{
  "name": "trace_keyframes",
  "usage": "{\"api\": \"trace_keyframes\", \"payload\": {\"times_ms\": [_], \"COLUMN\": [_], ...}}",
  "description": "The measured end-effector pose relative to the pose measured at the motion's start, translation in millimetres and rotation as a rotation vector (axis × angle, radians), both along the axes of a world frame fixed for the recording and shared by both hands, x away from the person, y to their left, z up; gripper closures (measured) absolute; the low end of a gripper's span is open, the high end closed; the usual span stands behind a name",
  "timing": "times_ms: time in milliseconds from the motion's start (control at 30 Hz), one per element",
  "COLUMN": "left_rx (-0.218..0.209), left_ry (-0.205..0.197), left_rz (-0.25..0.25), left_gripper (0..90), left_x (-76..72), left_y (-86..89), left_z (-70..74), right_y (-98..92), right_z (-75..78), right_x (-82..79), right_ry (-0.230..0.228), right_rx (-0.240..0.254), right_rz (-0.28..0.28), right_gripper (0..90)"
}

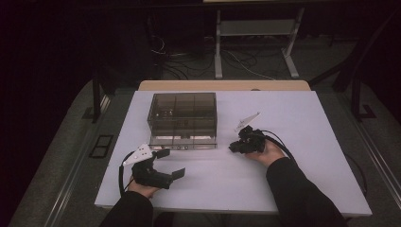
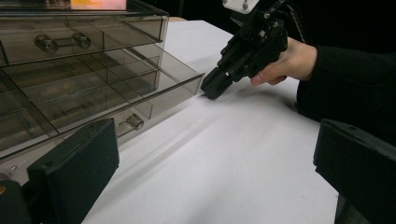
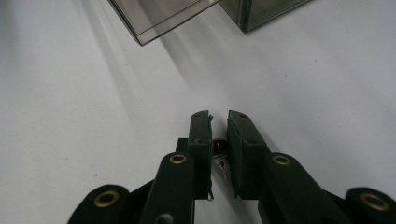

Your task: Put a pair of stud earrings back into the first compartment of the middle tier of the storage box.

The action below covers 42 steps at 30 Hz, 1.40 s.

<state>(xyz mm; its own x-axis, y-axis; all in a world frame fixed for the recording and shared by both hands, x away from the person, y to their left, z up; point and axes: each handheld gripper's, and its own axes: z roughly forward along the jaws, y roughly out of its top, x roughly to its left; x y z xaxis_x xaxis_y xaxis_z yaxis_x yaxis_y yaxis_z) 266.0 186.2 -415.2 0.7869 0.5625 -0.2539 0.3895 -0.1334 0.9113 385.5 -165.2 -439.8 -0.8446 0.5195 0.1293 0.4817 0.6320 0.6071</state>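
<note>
Smoky plastic drawer box [image 1: 183,119] sits mid-table, bottom drawer [image 2: 100,95] already pulled out. Right gripper [image 3: 219,140] has pinched some tiny dark bit [image 3: 219,145] off the table; dropping it in looks left. Left gripper [image 1: 165,163] idles, spread wide.

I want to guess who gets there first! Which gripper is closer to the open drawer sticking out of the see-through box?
Right. The right gripper has its tips on the table just off the open drawer's front corner; the left gripper sits farther back, open, toward the person.
</note>
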Motion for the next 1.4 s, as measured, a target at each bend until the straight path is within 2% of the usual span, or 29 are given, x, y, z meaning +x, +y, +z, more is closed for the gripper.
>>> {"api": "trace_keyframes", "payload": {"times_ms": [133, 367, 633, 933, 1167, 1400], "left_rx": [0.002, 0.004, 0.004, 0.004, 0.003, -0.001], "left_ry": [0.000, 0.000, 0.001, 0.001, 0.000, 0.000], "left_rz": [0.000, -0.002, -0.001, -0.002, -0.002, 0.000], "left_gripper": [0.0, 0.0, 0.0, 0.0, 0.0, 0.0], "left_x": [0.3, 0.3, 0.0, 0.0, 0.0, -0.5], "left_y": [-0.1, -0.6, -0.5, -0.4, 0.0, 0.2], "left_z": [-0.2, -0.2, -0.2, -0.2, 0.0, 0.2], "right_y": [-0.3, 5.3, 18.9, 44.9, 67.7, 93.7], "right_z": [5.5, 29.1, 54.9, 85.5, 98.2, 104.5], "right_x": [-1.3, -4.0, -5.0, -5.3, -2.5, 0.2], "right_ry": [-0.006, -0.019, -0.042, -0.069, -0.092, -0.094], "right_rx": [0.018, 0.060, 0.065, 0.077, 0.078, 0.077], "right_rz": [0.002, 0.033, 0.114, 0.186, 0.234, 0.282], "right_gripper": [79.2, 79.2, 79.2, 79.2, 79.2, 79.2]}}
